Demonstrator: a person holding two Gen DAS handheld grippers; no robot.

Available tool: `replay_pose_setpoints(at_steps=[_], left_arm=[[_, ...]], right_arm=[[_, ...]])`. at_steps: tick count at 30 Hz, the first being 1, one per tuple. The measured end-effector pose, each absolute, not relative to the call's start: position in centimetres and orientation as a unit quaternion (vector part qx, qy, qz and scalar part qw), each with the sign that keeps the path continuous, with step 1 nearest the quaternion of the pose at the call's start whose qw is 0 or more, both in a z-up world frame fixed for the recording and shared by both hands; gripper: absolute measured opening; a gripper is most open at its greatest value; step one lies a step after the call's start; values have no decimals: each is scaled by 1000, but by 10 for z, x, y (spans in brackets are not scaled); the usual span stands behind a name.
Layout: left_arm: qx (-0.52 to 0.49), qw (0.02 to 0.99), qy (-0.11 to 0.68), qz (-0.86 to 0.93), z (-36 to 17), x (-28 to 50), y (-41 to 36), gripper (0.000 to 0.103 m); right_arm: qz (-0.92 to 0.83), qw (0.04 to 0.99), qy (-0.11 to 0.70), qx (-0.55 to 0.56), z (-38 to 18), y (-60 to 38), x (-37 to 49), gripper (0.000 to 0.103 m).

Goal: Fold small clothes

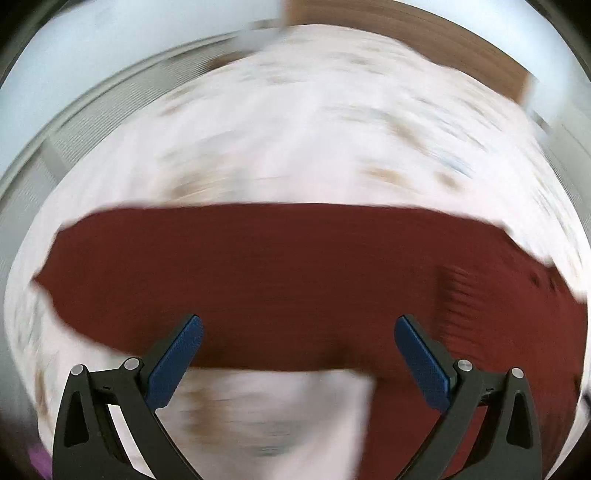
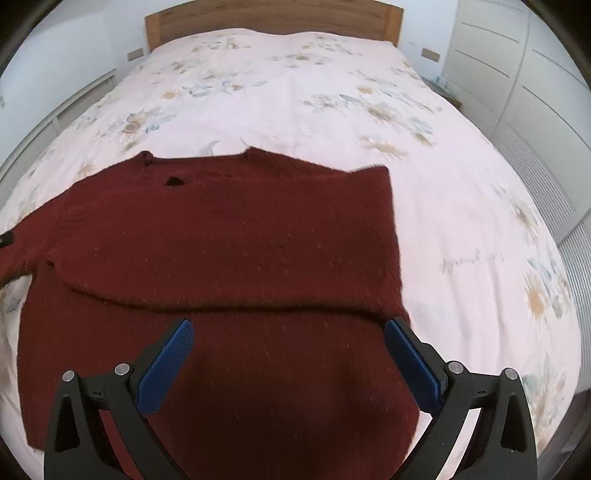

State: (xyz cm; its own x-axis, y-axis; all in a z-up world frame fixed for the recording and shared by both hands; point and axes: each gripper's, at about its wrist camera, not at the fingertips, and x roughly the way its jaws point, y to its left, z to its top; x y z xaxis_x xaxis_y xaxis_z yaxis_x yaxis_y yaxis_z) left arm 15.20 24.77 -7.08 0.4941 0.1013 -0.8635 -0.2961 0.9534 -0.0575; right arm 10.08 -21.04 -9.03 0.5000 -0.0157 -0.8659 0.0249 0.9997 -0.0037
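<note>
So the right gripper (image 2: 289,332) is spread wide with nothing between its blue pads (image 2: 166,365), just hovering over the lower part of the dark red sweater (image 2: 229,236). The sweater lies flat on the bed (image 2: 461,206), which has a pale pink floral cover; its right side looks folded in, leaving a straight edge on that side, and one sleeve runs off to the left, where a small dark object (image 2: 4,239) sits at the frame edge, can't tell what it is. Past the sweater the cover is bare up to the wooden headboard (image 2: 273,16), and white wardrobe doors (image 2: 517,74) stand off to the right. The left gripper (image 1: 298,328) is also wide open and holding nothing, with the sweater (image 1: 295,280) stretched across just in front of it. That view is badly motion-blurred, so whether the pads (image 1: 177,362) touch the fabric is impossible to say.
</note>
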Motion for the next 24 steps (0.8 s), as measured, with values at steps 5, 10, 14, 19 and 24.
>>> replay_pose_setpoints(at_steps=[5,10,14,19,24], left_arm=[[-207,816,482,244,-76,133,353,102],[-275,767,497,298,-94,127,412,102],[-302,736,527,300,-112,130,428,102],[-285,754,523,277,-110,142,422,66],[-244,779,528,232,-94,152,400,15]], right_arm=[[-26,856,515,36,-97,-226,88,102],[-39,852,521,36,-98,-233,84,102],[-38,852,521,33,-96,-233,85,102],[-34,849,526,29,-101,-231,91,102],[-28,850,525,32,-102,-230,93,102]])
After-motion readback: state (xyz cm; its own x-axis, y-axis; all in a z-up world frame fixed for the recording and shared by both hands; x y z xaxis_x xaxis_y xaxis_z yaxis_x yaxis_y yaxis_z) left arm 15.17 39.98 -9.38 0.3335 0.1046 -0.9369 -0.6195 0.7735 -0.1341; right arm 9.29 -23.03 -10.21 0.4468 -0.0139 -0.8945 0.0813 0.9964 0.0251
